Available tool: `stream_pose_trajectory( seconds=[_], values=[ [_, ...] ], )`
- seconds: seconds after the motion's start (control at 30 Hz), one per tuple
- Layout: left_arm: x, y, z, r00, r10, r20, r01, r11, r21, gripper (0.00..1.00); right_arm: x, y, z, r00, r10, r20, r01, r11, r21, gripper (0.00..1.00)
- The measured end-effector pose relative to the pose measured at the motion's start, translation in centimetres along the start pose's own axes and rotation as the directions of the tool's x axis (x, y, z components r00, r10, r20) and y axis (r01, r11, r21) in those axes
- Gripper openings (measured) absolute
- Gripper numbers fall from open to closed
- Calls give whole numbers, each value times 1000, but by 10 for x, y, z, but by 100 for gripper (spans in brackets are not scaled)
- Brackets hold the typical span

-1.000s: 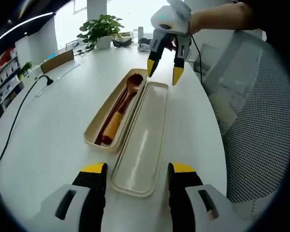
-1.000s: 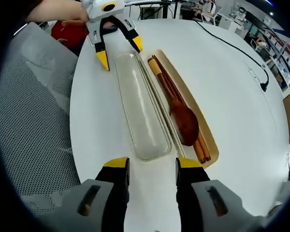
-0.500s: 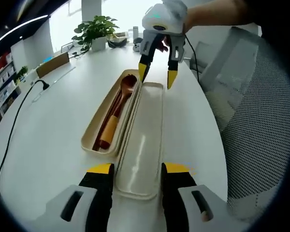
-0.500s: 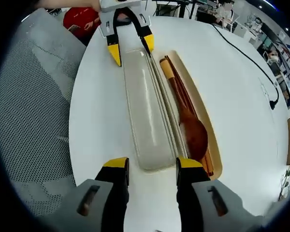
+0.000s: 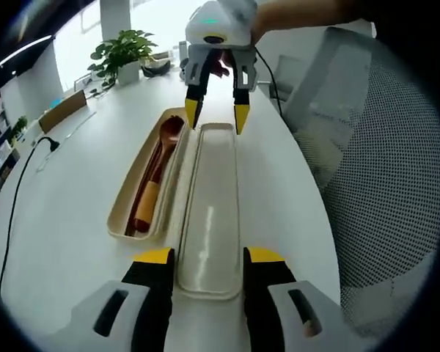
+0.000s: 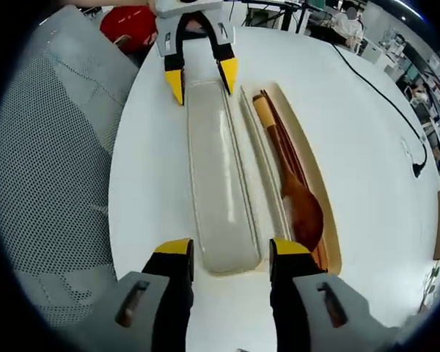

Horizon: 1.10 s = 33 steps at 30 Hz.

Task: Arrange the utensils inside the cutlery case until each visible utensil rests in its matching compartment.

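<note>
A beige cutlery case base lies open on the white table and holds a wooden spoon and dark chopsticks. Its lid lies beside it, inner side up. My left gripper is open, with its jaws either side of the lid's near end. My right gripper is open over the lid's far end. In the right gripper view, my right gripper straddles one end of the lid and the left gripper straddles the other. The spoon and chopsticks rest in the base.
A grey mesh chair stands close to the table edge beside the lid. A black cable runs across the far side of the table, and a potted plant stands at its end. A red object sits behind the left gripper.
Both grippers have moved in line with the lid. Each now has one end of the lid between its open jaws. The case and utensils have not moved.
</note>
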<state>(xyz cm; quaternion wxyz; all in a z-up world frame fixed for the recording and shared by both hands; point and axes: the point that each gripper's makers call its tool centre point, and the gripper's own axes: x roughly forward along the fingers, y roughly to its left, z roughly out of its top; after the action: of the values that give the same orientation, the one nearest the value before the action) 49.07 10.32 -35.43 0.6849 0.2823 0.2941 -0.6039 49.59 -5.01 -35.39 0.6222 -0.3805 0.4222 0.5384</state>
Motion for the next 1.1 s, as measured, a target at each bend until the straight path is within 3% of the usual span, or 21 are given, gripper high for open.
stream_pose_trajectory(
  seconds=[0.2,0.6,0.9,1.1],
  values=[
    [0,-1,3,1000,-2,14,2,1000,10,38,8,4,-4,999,9,-31,-10,999,-39,40],
    [0,-6,5,999,10,41,-10,1000,10,38,7,13,-5,1000,20,9,-20,1000,-11,35],
    [0,-9,4,999,25,34,-25,1000,16,39,7,15,-6,999,25,-35,-26,999,-20,34],
    [-8,-15,6,999,43,14,-44,994,96,34,6,16,-6,998,36,-49,-37,999,-17,34]
  ],
)
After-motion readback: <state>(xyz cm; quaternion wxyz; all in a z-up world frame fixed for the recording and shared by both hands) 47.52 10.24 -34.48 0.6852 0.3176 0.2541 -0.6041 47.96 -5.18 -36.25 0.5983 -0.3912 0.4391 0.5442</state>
